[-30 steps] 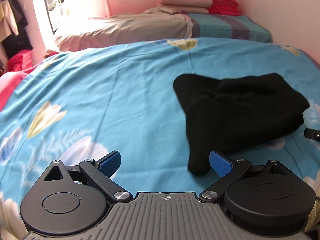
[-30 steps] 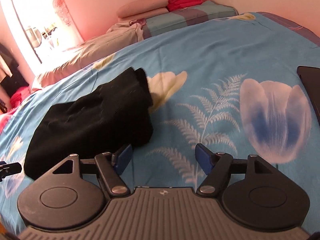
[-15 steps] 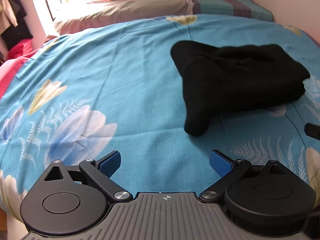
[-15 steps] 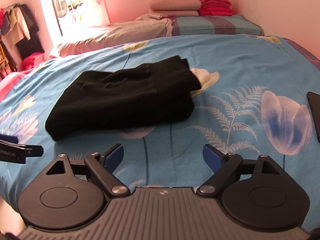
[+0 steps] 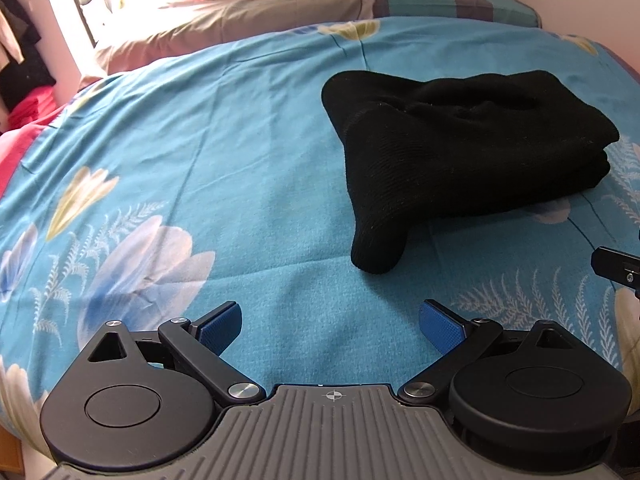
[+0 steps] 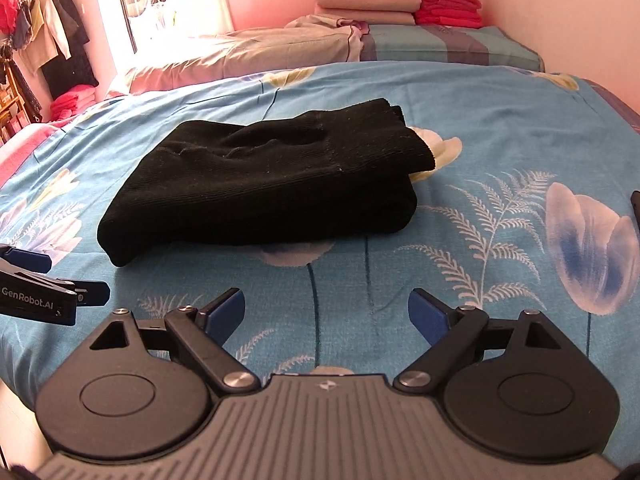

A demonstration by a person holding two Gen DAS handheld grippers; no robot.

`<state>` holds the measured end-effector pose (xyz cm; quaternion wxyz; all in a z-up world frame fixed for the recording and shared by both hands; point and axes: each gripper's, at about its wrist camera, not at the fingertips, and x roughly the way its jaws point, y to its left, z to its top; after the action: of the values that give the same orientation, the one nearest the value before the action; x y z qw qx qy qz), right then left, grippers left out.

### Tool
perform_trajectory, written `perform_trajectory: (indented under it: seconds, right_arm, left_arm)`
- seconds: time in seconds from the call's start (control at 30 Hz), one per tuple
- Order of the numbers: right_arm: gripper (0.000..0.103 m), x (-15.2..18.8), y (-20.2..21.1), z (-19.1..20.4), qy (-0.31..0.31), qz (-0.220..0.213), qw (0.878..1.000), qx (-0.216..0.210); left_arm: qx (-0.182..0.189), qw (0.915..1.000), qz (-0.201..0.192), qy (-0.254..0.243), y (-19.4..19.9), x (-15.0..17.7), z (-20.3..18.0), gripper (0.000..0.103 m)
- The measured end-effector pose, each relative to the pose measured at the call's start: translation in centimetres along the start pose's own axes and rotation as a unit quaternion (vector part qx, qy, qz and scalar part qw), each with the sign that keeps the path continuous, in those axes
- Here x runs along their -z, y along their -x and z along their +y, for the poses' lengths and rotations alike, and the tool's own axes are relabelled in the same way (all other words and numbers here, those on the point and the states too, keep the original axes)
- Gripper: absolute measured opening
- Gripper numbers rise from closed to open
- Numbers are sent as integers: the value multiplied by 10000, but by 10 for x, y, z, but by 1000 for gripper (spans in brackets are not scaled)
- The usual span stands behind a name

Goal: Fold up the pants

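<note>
The black pants (image 5: 460, 148) lie folded in a thick bundle on the blue flowered bedspread (image 5: 200, 152); they also show in the right wrist view (image 6: 264, 184). My left gripper (image 5: 330, 324) is open and empty, hovering near the bed's front, short of the bundle's near left corner. My right gripper (image 6: 326, 312) is open and empty, in front of the bundle and apart from it. The left gripper's fingers (image 6: 40, 284) show at the left edge of the right wrist view.
Pillows and a beige blanket (image 6: 248, 52) lie at the head of the bed, with stacked red and pink textiles (image 6: 448, 4) behind. Clothes hang at the far left (image 6: 48, 52). A dark flat object (image 6: 636, 208) lies at the right edge of the bed.
Both grippers have pulled back from the bundle toward the front of the bed. The pants lie still, released.
</note>
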<state>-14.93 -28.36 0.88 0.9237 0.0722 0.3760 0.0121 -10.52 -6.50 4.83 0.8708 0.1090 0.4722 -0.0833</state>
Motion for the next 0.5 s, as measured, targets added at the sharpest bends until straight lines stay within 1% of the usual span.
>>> perform_trajectory:
  seconds: [0.5]
  right_arm:
    - [91,-2,-6,1,98,77,9999,-105]
  left_arm:
    - [90,10000,-22,-19,-4,-6,-3,103]
